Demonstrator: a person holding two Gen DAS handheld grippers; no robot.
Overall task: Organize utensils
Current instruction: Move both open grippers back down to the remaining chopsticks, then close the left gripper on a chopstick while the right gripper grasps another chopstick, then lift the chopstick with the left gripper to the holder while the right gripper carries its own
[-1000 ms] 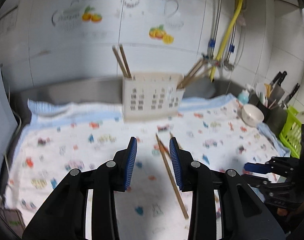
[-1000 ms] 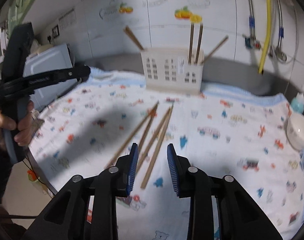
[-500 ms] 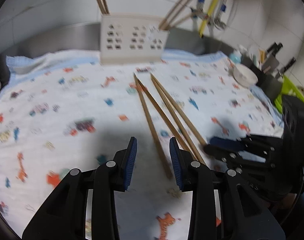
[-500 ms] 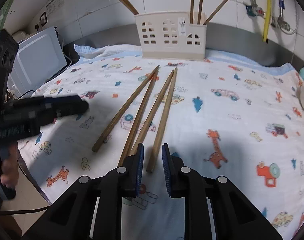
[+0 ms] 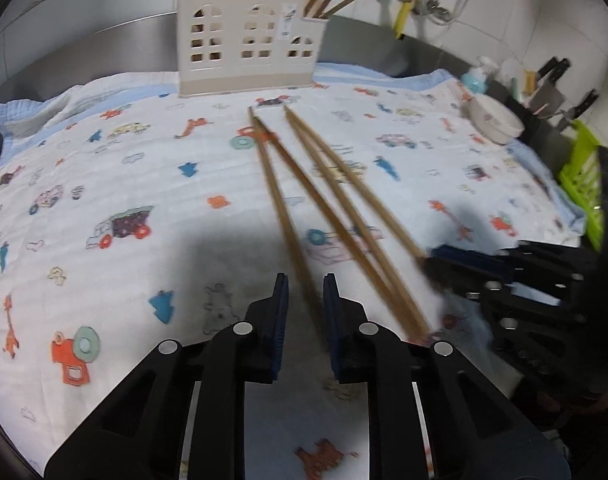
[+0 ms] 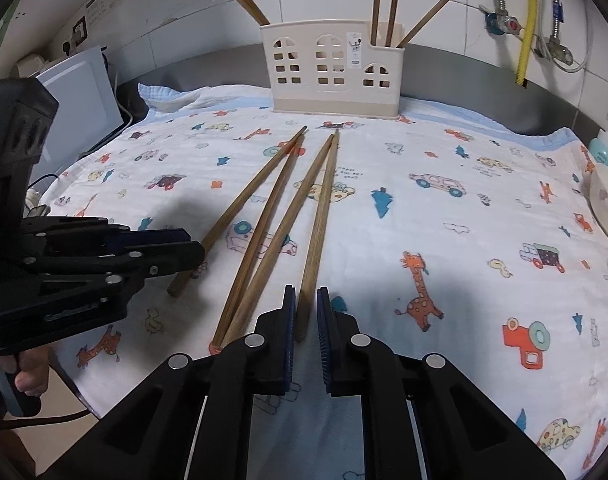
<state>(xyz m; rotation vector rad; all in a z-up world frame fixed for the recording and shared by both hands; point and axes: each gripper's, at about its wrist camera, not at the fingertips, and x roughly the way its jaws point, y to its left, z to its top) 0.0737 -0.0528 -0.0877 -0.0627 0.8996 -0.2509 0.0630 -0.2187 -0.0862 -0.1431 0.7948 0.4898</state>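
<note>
Four wooden chopsticks lie loose on the printed cloth (image 6: 444,240) in the middle of the frame, fanned like spokes: their far tips nearly meet just below the cream slotted utensil holder (image 6: 336,76) at upper centre, and their near ends spread toward the bottom edge. Each long axis therefore runs almost straight away from the cameras — end-on to both tools, not crosswise. The right gripper (image 6: 304,316) sits at the lower middle of its view with its blue pads a narrow gap apart, and the butt of the rightmost chopstick (image 6: 320,216) reaches into that gap; the pads flank it closely, but whether they touch the wood I cannot tell, and it still looks to be resting on the cloth. The left gripper (image 5: 304,312) is a little wider open and holds nothing; in its own blurred view the near end of the leftmost chopstick (image 5: 279,208) runs down between its jaws, while the right wrist view shows its fingertips at the left edge, just beside that stick's butt. So each tool has one stick lined up along its own fingers — the right one looks the closer to a pinch. The middle pair (image 6: 271,228), nearly touching at their near ends, lies between the two grippers. More chopsticks already stand in the holder's end compartments, so the job appears partly done.
</note>
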